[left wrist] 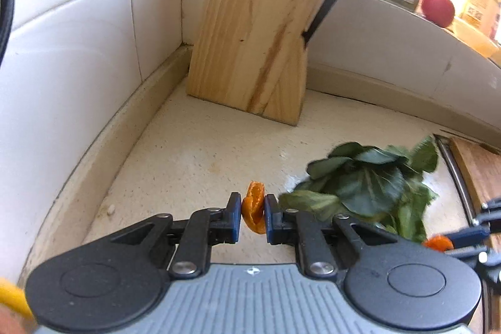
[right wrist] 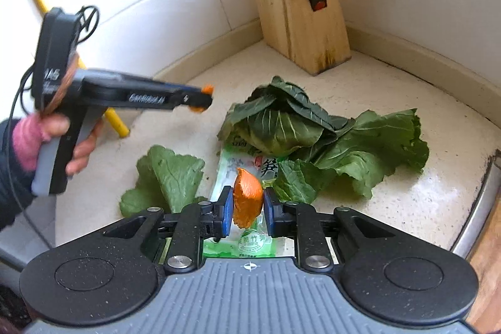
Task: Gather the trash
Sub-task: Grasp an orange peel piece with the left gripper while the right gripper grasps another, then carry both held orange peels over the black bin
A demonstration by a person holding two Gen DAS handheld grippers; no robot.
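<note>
While each of my grippers, left (left wrist: 253,216) and right (right wrist: 248,207), pinches a peel (left wrist: 254,212), leaves (right wrist: 316,140) lie just ahead of the right.

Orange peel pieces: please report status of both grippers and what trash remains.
Left gripper shut on curled orange peel piece. Right gripper shut on flat orange peel piece. Green vegetable leaves and green printed plastic wrapper remain on speckled countertop.
</note>
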